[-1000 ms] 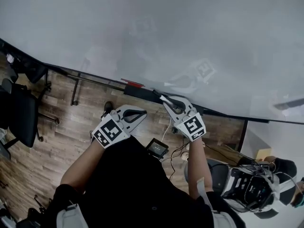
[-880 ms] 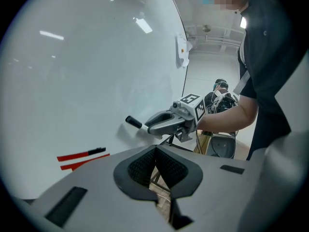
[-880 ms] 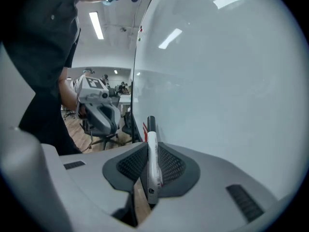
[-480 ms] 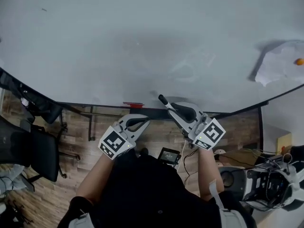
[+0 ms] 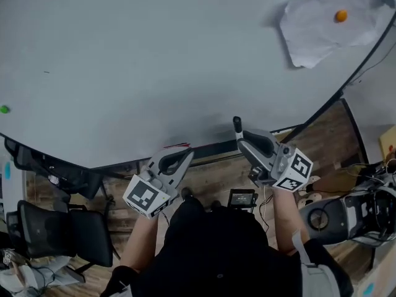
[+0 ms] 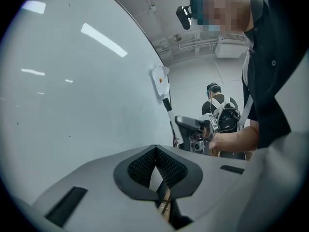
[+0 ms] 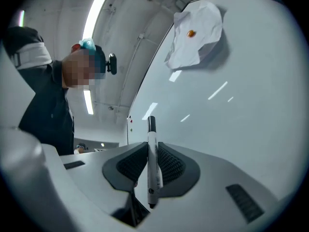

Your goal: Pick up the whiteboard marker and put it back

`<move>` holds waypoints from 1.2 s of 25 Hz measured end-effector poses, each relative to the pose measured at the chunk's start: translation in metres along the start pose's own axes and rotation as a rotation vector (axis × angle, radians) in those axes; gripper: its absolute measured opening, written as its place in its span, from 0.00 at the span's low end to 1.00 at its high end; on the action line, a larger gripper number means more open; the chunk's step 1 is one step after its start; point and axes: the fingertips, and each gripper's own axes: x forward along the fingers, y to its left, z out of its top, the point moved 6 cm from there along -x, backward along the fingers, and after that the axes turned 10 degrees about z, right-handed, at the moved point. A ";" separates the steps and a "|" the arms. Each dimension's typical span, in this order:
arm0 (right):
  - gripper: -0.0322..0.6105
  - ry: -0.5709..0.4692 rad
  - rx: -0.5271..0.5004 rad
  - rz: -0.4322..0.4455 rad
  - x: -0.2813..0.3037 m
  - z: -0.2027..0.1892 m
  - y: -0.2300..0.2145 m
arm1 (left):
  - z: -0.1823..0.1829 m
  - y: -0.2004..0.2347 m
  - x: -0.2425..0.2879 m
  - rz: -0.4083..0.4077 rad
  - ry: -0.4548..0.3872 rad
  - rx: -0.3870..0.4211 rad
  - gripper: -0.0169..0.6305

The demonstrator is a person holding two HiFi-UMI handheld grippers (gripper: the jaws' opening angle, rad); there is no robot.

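While standing close before the whiteboard (image 5: pixel 154 60), clamped the marker (image 7: pixel 152 178) between the ribbed pads of the right gripper (image 7: pixel 153 151). Held it upright in that grip, black cap on top and clear of the pads, white barrel pinched near its middle, lower end poking out beneath. Aimed the cap up toward the board in the head view, near the surface, though could not tell whether touching. Carried the left gripper (image 6: pixel 155 151) lower and off to the left, well apart from the right one, pads pressed together at the tips with nothing caught between them. Pointed it along the board, toward the right gripper and the marker farther along. Faced a dark ledge (image 5: pixel 213 147) under the board's lower edge, running between the two grippers in the head view, with a small red thing (image 5: pixel 179 145) lying on it near the left gripper, too small to make out. Had a crumpled sheet of paper (image 5: pixel 322 30) stuck high on the board's right side under an orange magnet (image 5: pixel 341 16), and a green magnet (image 5: pixel 4 109) far off at the left edge. Stood on a wooden floor (image 5: pixel 207 175), with a black chair (image 5: pixel 59 231) down at the left and a small lit screen (image 5: pixel 241 198) just below the ledge, between the two arms.
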 end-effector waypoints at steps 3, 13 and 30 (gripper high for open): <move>0.17 -0.029 0.023 -0.050 -0.025 -0.001 0.003 | 0.001 -0.006 0.005 -0.016 -0.012 0.006 0.05; 0.17 -0.056 0.055 -0.055 -0.033 -0.003 0.001 | 0.005 -0.012 0.008 -0.036 -0.082 0.015 0.05; 0.17 -0.019 0.083 -0.042 -0.028 -0.015 -0.004 | 0.003 -0.010 -0.003 -0.001 -0.129 -0.009 0.05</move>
